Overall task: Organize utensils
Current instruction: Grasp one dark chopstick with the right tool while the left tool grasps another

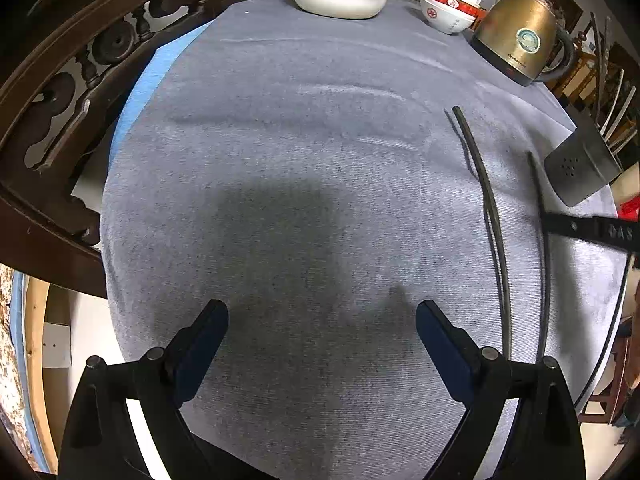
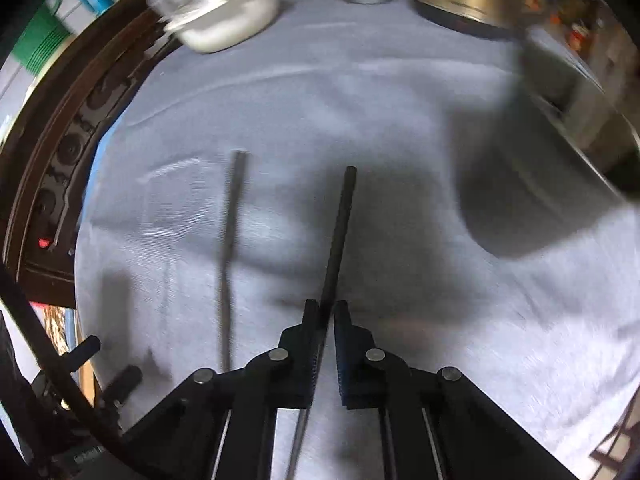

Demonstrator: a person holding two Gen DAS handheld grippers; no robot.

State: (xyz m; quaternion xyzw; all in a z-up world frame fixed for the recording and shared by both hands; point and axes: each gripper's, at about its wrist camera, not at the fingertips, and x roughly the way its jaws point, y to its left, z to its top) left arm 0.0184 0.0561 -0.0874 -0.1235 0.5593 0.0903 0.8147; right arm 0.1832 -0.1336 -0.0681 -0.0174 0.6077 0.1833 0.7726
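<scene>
Chopsticks are the business here, and from the left wrist view we see two of them on the grey cloth of the counter [image 1: 280, 160]: one chopstick [image 1: 486, 208] lying free, its long axis running from near our side away toward the kettle [image 1: 520, 36], and a second chopstick [image 1: 540, 216] just beside it to the right, roughly parallel, crossed by the right gripper [image 1: 592, 228] coming in from the edge. Our left gripper [image 1: 320, 332] hangs over bare cloth with its fingers spread wide and nothing between them. A perforated metal holder [image 1: 580, 168] stands near the far right, and we judge it the likely home for the pair. From the right wrist view, the right gripper [image 2: 326, 312] has its fingers closed on the held chopstick [image 2: 338, 236], pinching it low on its length, so most of the stick points straight ahead, away from us. The other chopstick [image 2: 232, 248] lies on the cloth to the left, close to parallel. To do this well, we should keep the pinch firm, lift clear of the cloth without dragging, and watch that the long free end does not swing.
</scene>
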